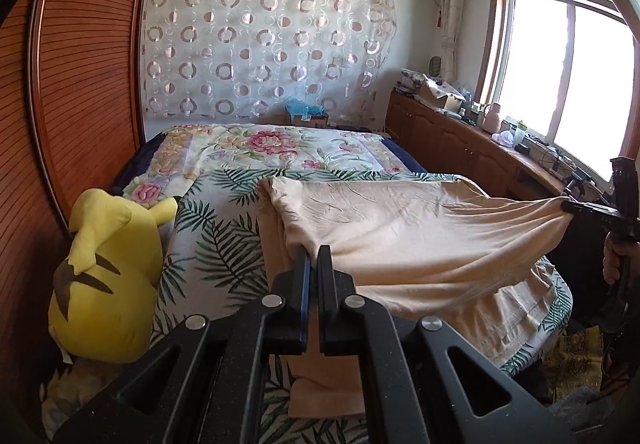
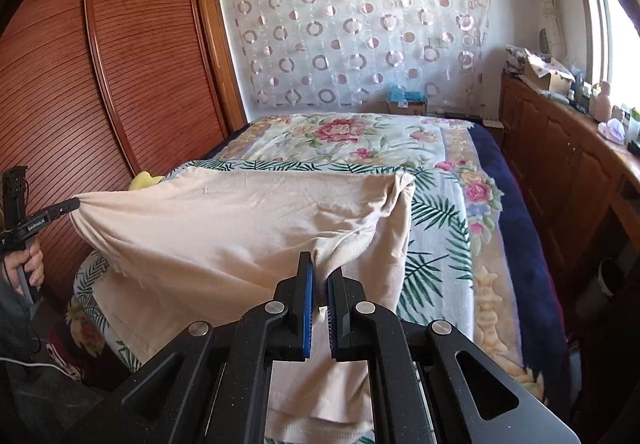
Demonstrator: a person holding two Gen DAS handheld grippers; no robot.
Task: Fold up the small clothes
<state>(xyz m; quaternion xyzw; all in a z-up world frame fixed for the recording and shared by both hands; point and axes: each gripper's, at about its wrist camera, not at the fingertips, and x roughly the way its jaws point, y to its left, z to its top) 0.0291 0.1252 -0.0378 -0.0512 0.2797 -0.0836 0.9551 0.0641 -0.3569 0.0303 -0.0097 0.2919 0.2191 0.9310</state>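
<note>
A pale peach garment is stretched between both grippers over the near end of the bed. My left gripper is shut on a bunched edge of it; the same gripper shows at the left of the right wrist view, pinching the cloth's corner. My right gripper is shut on the other bunched edge, and shows at the far right of the left wrist view. The far part of the cloth rests on the bed, while the near edge hangs down below the fingers.
A yellow plush toy leans at the bed's left side against a wooden slatted wardrobe. Wooden cabinets with clutter run under the window on the right. A cardboard box sits past the bed's far end. A hand grips the left handle.
</note>
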